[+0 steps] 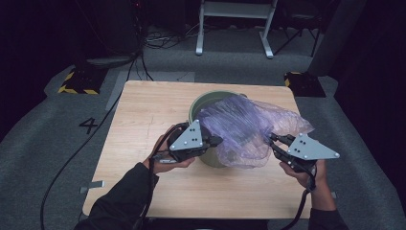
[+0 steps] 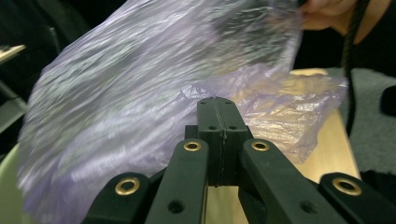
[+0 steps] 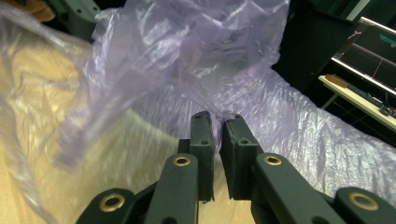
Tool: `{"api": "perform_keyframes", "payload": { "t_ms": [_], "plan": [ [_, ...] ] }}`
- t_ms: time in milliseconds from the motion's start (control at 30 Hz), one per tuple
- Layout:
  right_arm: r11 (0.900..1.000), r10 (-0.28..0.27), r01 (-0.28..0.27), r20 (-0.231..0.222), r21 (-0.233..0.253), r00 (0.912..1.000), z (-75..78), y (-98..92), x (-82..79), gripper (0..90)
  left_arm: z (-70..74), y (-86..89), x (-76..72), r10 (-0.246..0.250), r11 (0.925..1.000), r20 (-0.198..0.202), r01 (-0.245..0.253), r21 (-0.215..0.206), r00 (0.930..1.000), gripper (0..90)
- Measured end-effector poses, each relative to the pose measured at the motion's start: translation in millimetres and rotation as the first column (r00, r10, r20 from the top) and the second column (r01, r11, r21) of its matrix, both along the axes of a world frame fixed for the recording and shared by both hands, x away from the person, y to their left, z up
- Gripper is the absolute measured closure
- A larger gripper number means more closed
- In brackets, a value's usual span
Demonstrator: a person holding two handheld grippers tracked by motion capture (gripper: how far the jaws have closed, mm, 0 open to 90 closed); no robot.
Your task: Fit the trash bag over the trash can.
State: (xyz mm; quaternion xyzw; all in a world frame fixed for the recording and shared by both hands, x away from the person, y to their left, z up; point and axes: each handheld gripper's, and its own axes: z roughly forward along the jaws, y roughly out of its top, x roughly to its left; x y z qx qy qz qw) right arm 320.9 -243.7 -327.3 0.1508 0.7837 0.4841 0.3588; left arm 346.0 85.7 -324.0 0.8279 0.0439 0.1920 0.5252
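Observation:
A green bin (image 1: 204,99) stands at the middle of the wooden table (image 1: 143,124). A thin, see-through purple plastic bag (image 1: 244,125) is draped over its mouth and spills to the right. My left gripper (image 1: 218,140) is at the bin's front left side, its jaws pressed together (image 2: 215,103) where the bag (image 2: 140,93) puckers. My right gripper (image 1: 272,138) is at the bag's right edge. Its jaws (image 3: 218,119) are nearly together, with a fold of the bag (image 3: 187,56) pinched between the tips. The film looks stretched between the two grippers.
The bin sits toward the table's far half, with bare wood to its left and in front. Yellow-and-black striped blocks (image 1: 79,81) (image 1: 304,82) stand on the grey floor by the table's far corners. Cables and a white frame (image 1: 234,24) lie beyond.

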Motion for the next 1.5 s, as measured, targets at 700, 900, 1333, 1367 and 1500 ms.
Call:
{"api": "perform_keyframes", "payload": {
  "t_ms": [700,900,1333,1367,1500],
  "plan": [
    [0.996,0.077,-0.075,-0.036,0.050,0.9964,-10.8,-2.7,-13.5,44.3,-38.7,70.8,23.0,0.176,0.9819,-0.088,-0.181,-0.054,0.9804,90.0],
    [0.997,-0.070,0.070,0.014,0.015,0.9975,-7.1,-6.7,-3.4,33.3,-42.8,79.6,36.1,0.217,0.9732,-0.121,-0.224,-0.052,0.9687,90.0],
    [0.980,-0.195,0.193,0.022,0.050,0.9806,1.5,-7.1,23.5,39.6,-52.8,91.3,62.0,0.313,0.9490,-0.149,-0.315,0.013,0.9378,90.0],
    [0.979,-0.196,0.195,0.017,0.054,0.9804,2.0,-7.3,26.0,44.6,-54.6,92.0,63.4,0.320,0.9468,-0.154,-0.321,0.018,0.9348,89.9],
    [0.980,-0.198,0.198,-0.007,0.027,0.9802,0.4,-5.1,35.6,48.0,-57.8,95.2,61.6,0.318,0.9475,-0.151,-0.319,0.015,0.9360,87.1]
  ]
}}
